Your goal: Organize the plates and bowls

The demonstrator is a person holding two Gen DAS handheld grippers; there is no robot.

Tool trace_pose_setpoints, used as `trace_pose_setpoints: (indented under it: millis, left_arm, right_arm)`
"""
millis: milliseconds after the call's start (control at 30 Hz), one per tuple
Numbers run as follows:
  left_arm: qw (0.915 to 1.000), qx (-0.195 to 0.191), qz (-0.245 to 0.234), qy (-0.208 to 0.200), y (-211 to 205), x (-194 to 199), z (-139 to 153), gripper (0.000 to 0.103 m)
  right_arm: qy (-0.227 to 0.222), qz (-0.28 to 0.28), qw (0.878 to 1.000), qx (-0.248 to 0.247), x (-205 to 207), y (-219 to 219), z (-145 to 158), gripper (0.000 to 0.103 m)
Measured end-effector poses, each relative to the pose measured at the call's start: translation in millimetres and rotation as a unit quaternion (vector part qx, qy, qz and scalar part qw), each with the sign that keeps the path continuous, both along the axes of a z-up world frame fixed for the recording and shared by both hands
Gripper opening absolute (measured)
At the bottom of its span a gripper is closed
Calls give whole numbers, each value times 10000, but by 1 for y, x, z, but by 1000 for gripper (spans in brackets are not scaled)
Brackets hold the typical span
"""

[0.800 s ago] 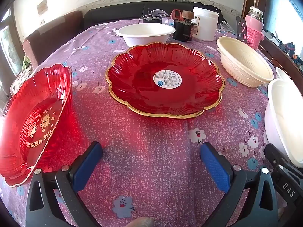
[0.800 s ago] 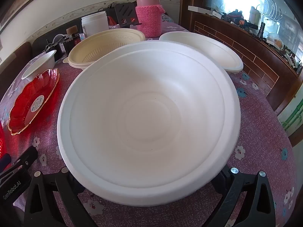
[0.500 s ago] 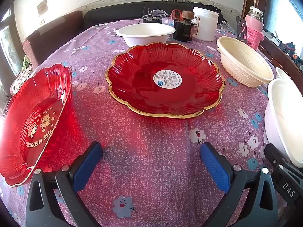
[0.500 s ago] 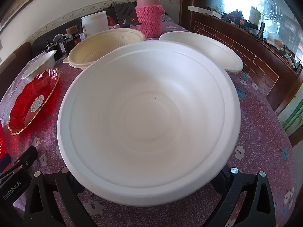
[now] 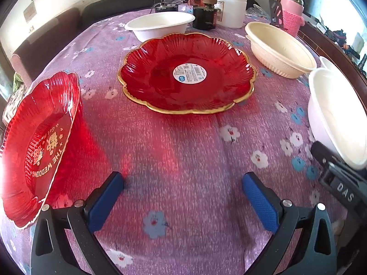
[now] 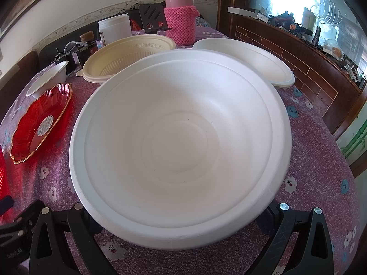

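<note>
My left gripper is open and empty above the purple flowered tablecloth. A red gold-rimmed plate with a round sticker lies ahead of it. A second red plate with gold lettering sits at its left. My right gripper is wide open, its arms on either side of a large white foam bowl whose near rim hides the fingertips. I cannot tell whether the pads touch the bowl. The bowl also shows in the left wrist view.
A cream plastic bowl, a white shallow bowl and a small white bowl stand further back. A pink flask, a white jar and dark clutter line the far edge. A wooden ledge runs along the right.
</note>
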State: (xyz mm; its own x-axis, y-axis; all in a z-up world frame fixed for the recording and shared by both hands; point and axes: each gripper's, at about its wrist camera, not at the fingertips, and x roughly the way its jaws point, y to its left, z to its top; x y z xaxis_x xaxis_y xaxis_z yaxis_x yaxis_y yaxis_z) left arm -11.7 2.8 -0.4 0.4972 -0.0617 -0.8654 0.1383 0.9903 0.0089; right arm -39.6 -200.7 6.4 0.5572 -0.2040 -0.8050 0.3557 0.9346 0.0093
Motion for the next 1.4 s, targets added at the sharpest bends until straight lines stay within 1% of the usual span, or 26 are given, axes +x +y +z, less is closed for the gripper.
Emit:
trace_pose_setpoints:
  millis: [67, 200, 300, 400, 467, 533, 567, 600, 633, 733, 800, 867, 933, 1000, 1067, 1133, 1167, 1200, 1233, 1267, 1333, 1400]
  left_arm:
    - [9997, -24, 38, -223, 0, -7, -1, 103]
    - [9995, 15, 126, -273, -1, -12, -1, 103]
    - [9997, -17, 48, -222, -1, -14, 0, 103]
    - [9999, -61, -135, -61, 2, -16, 3, 103]
    - [9995, -244, -216, 34, 5, -22, 6, 103]
    - [9972, -714, -211, 80, 14, -29, 12, 103]
    - [9958, -890, -189, 81, 18, -32, 14, 103]
    - [9943, -1049, -165, 31, 22, -37, 17, 103]
    - [9928, -1179, -152, -105, 27, -43, 24, 103]
    - [9909, -1276, -281, -311, 33, -56, 41, 103]
    - [9903, -1239, -376, -510, 35, -65, 55, 103]
    - [9892, -1140, -372, -845, 40, -72, 72, 103]
    - [9857, -945, -315, -1363, 48, -82, 93, 103]
    - [9788, -789, -212, -1878, 57, -92, 112, 103]
    - [9676, -673, -51, -2432, 67, -104, 132, 103]
    - [9550, -576, 180, -2903, 79, -115, 153, 103]
    - [9503, -590, 238, -3049, 85, -120, 161, 103]
    - [9478, -590, 252, -3122, 90, -120, 170, 103]
    - [9485, -587, 257, -3101, 94, -116, 176, 103]
    - [9500, -618, 264, -3048, 97, -113, 179, 103]
    - [9547, -718, 273, -2873, 105, -107, 183, 103]
    - [9596, -877, 130, -2669, 111, -102, 182, 103]
  right_arm:
    - [1, 0, 10000, 0, 0, 0, 0, 102]
    - [2, 0, 10000, -1, 0, 0, 0, 102]
    - [15, -24, 10000, 20, 0, 0, 0, 102]
    - [209, -156, 9996, 113, 0, 0, 1, 102]
    - [292, -139, 9994, 156, -5, 1, 2, 102]
    - [338, 23, 9993, 158, -9, 4, 2, 102]
    - [368, 129, 9991, 161, -14, 5, 3, 102]
    - [401, 227, 9988, 169, -18, 5, 3, 102]
    - [428, 304, 9985, 180, -22, 6, 3, 102]
    - [509, 506, 9972, 200, -34, 6, 3, 102]
    - [559, 585, 9965, 231, -42, 5, 4, 102]
    - [546, 618, 9959, 368, -51, 3, 5, 102]
    - [369, 710, 9943, 699, -62, -1, 10, 102]
    - [58, 814, 9929, 864, -76, -4, 20, 102]
    - [-451, 900, 9924, 701, -94, -4, 38, 102]
    - [-1157, 916, 9886, 297, -114, -2, 64, 102]
    - [-1517, 848, 9848, 36, -122, 0, 79, 102]
    - [-1858, 762, 9794, -184, -130, -2, 92, 102]
    - [-2174, 691, 9732, -304, -137, -4, 103, 102]
    - [-2380, 644, 9686, -325, -141, -8, 111, 102]
    - [-2317, 568, 9705, -342, -132, -16, 122, 102]
    - [-2212, 550, 9731, -325, -117, -18, 129, 102]
